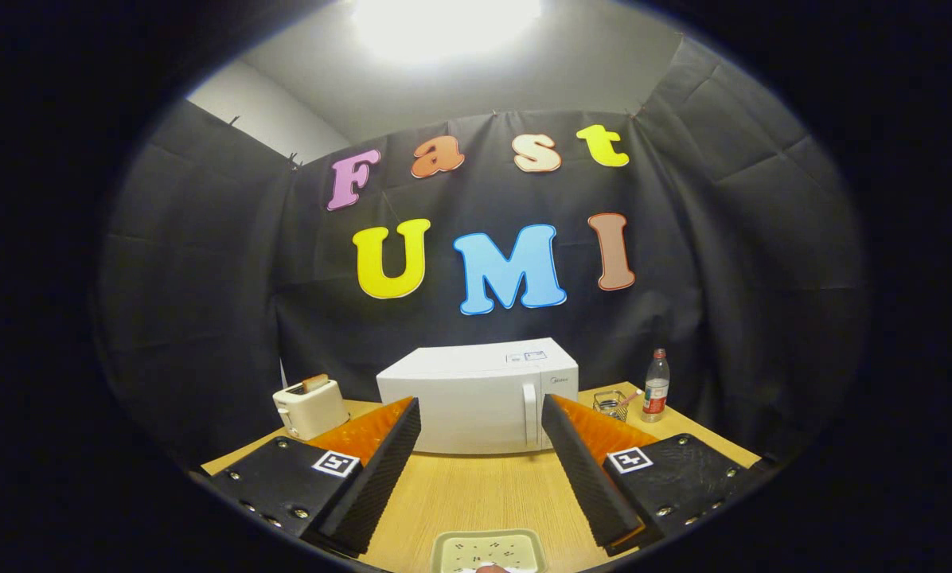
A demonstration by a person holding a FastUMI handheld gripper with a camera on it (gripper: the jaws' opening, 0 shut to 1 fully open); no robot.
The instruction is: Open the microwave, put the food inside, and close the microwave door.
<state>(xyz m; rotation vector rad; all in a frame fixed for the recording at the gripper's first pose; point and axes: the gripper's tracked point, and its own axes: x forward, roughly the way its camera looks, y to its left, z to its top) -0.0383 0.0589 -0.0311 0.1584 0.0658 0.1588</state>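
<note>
We hold our gripper (pixel 480 422) with its jaws spread wide and empty above the wooden desk (pixel 484 489), the closed white microwave (pixel 476 398) standing beyond them and the pale food tray (pixel 488 551) lying just beneath, between the fingers.

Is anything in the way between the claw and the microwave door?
Nothing visible. The open claw points at the shut microwave across bare wooden table. The toaster and bottle stand off to the sides.
</note>
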